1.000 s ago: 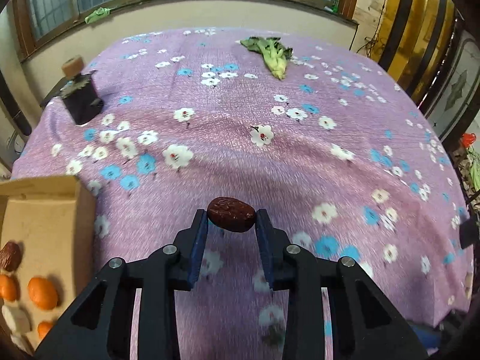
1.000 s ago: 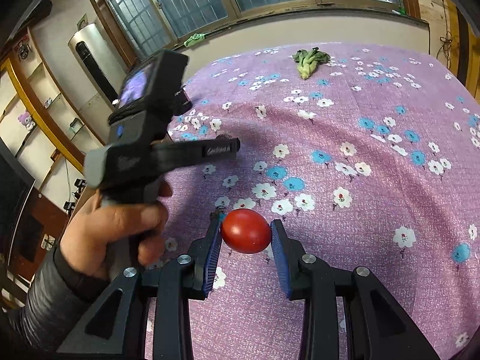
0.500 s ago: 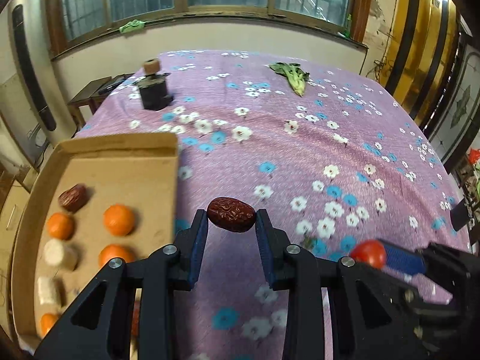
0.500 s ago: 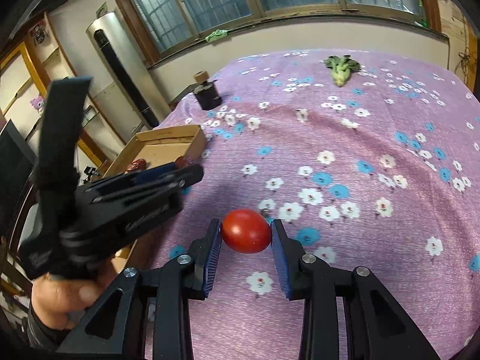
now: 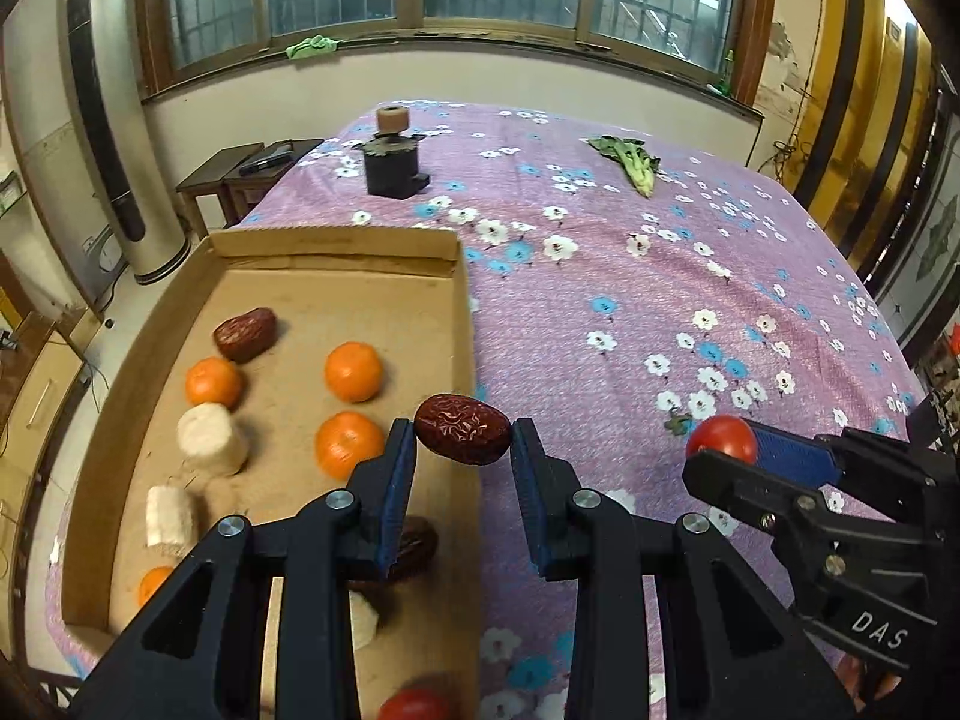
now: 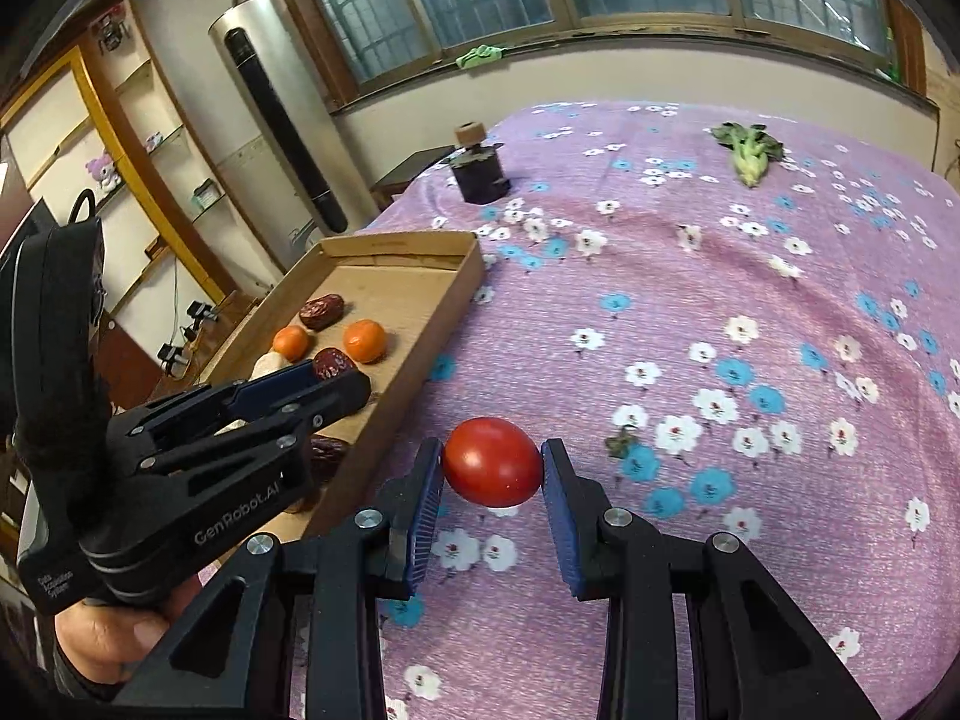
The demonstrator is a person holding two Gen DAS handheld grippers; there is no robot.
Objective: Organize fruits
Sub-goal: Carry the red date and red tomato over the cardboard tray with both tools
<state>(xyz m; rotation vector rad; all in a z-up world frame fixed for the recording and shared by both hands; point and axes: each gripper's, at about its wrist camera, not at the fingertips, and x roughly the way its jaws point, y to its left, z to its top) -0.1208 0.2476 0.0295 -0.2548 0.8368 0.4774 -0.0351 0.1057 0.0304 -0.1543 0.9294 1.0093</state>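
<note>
Here, left claw [image 5: 462,441] clamped on red date [image 5: 462,429] above cardboard tray [image 5: 336,246]; right claw [image 6: 492,474] clamped on tomato [image 6: 492,462].

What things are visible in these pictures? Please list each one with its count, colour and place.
Cardboard tray: one, brown, left edge of the table.
Oranges: at least four, orange, inside the tray.
Dates in tray: at least two, dark red, inside the tray.
Pale chunks: at least three, cream, inside the tray.
Held date: one, dark red, above the tray's right wall.
Tomato: one, red, above the cloth.
Leafy vegetable: one, green, far side.
Dark block: one, black, far left.
Tablecloth: one, purple, floral.
Left gripper: shut on the held date.
Right gripper: shut on the tomato.
</note>
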